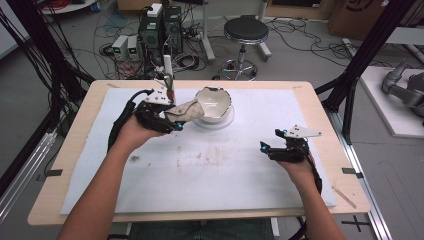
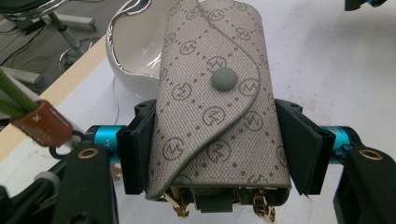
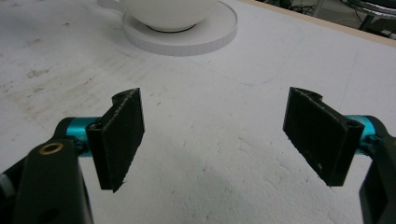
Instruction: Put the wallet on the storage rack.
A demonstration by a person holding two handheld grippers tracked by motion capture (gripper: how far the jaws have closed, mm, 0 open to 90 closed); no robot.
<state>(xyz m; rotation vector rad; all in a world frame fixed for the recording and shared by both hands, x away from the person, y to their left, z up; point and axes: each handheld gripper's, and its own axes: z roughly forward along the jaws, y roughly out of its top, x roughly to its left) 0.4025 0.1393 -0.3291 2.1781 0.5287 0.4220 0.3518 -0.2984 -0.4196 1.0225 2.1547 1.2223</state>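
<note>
In the high view, the left gripper [image 1: 172,121] is held over the far left part of the white mat [image 1: 200,170], its jaws closed on a beige key pouch [image 1: 184,111] whose far end reaches the rim of the white bowl [image 1: 214,104]; the bowl stands on a round white coaster [image 1: 220,121] near the far middle of the mat, and its rim looks wavy and uneven. The right gripper [image 1: 267,148] hovers low over the right side of the mat, well apart from the bowl, with its jaws spread and nothing between them. The mat covers most of a light wooden table [image 1: 75,150], and a black stool [image 1: 245,31] stands on the floor beyond it. In the left gripper view, the two black jaws press on either side of the key pouch [image 2: 215,107], which has a monogram pattern, a curved flap and a round grey-green snap [image 2: 224,79]; gold metal hooks [image 2: 180,210] show under its near edge. The bowl [image 2: 133,51] sits just behind and to the left of the pouch, which overlaps its rim, and a brown tag [image 2: 42,123] hangs at the left edge. In the right gripper view, the right gripper [image 3: 212,135] has its jaws wide open over bare, slightly stained mat [image 3: 210,186], and the bowl [image 3: 168,11] on its coaster [image 3: 210,37] stands farther off at the top
</note>
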